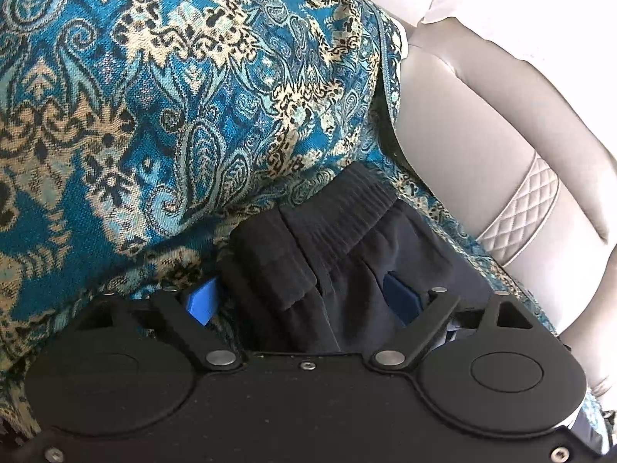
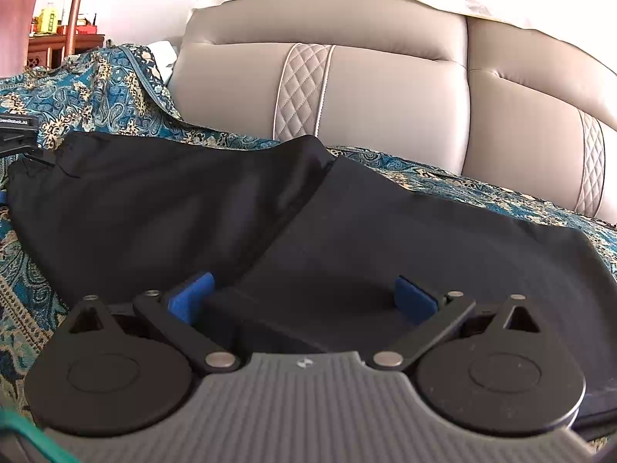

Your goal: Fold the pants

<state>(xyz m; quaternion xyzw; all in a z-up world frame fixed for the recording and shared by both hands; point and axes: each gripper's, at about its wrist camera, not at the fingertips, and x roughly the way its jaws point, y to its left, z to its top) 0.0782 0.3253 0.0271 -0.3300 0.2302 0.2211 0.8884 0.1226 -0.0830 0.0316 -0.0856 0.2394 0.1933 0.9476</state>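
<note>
Currently: left tongs [image 1: 304,297] wide around black ribbed-waistband pants [image 1: 327,231], right tongs [image 2: 304,297] wide over leg fabric, grip undeterminable; pinch all layers squarely before folding.

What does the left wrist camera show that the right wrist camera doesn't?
Only the left view shows the ribbed elastic waistband of the black fabric pants, bunched between the left gripper and its blue pads.

Only the right view shows the pants spread wide, a wooden cabinet with a yellow bottle, and the right gripper.

Both show the black pants, the blue paisley patterned blanket and the grey leather sofa.
</note>
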